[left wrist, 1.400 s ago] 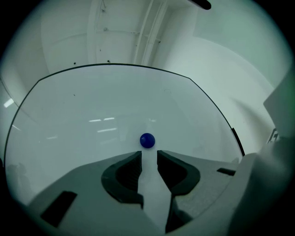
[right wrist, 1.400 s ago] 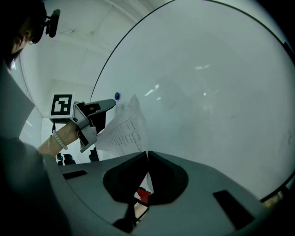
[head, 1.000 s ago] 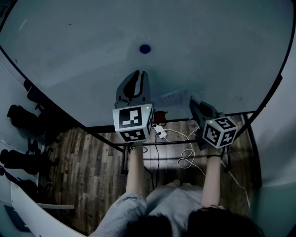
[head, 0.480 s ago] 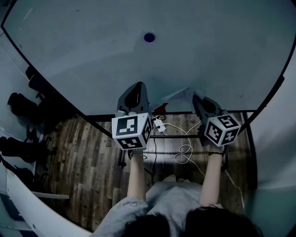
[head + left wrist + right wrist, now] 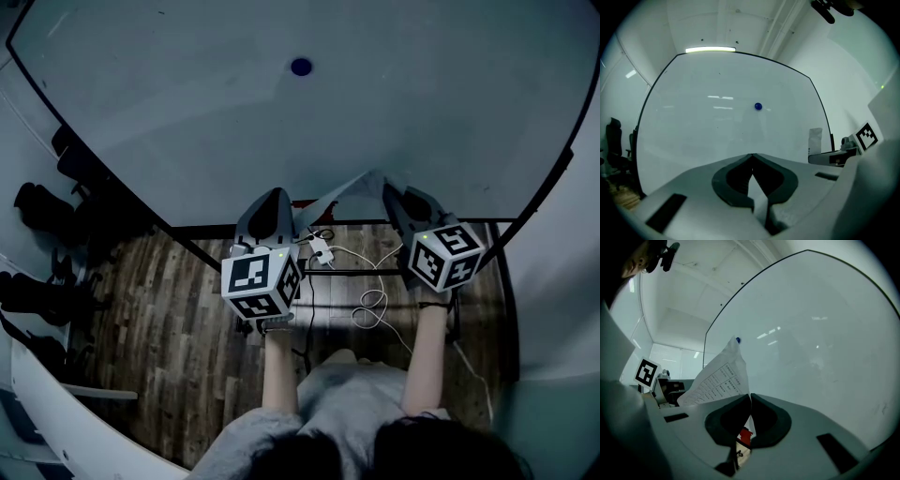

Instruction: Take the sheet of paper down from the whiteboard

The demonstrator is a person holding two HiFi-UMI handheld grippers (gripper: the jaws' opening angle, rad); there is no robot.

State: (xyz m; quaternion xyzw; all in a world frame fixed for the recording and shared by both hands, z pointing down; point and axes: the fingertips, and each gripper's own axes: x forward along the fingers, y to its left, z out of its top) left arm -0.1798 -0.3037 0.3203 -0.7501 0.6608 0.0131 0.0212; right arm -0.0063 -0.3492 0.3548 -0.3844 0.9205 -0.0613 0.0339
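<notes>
Sheet of paper (image 5: 342,190), held before the whiteboard (image 5: 281,122) between both tools. Left tool (image 5: 278,194), jaws just closed, pinches its 8 o'clock corner. Right tool (image 5: 386,187), jaws together, pinches its 2 o'clock edge. Blue magnet (image 5: 300,67) lies at 12 o'clock, well apart.

Ahead of the matt grey plastic right claw (image 5: 750,397), the whiteboard (image 5: 811,333) looked smooth and glossy, the sheet of paper (image 5: 717,378) thin and matt, the floor (image 5: 169,319) below wood-grained.
</notes>
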